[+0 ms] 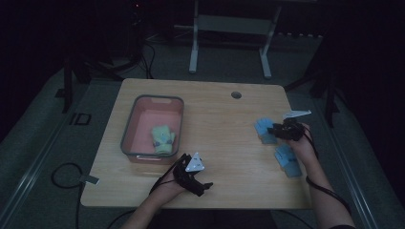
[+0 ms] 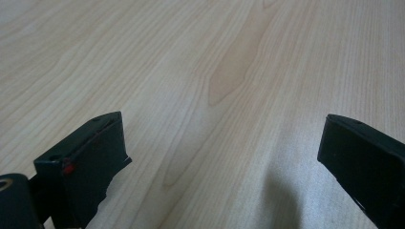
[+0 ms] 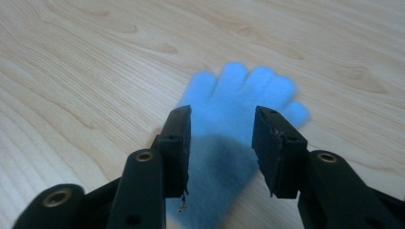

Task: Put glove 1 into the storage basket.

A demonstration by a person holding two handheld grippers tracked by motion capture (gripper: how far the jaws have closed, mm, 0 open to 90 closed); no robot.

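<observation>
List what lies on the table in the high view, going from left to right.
Grey-rimmed pink plastic bin holding a green-yellow knit glove → left gripper, black, jaws open over bare wood → blue knit glove under the black right gripper, jaws straddling it → second blue knit glove.

The blue glove point(image 3: 239, 100) is blurred, its cuff seemingly hidden behind the right gripper point(image 3: 220, 138).

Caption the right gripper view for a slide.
Right gripper poised over a blue glove lying flat on the wooden table, jaws straddling it.
</observation>
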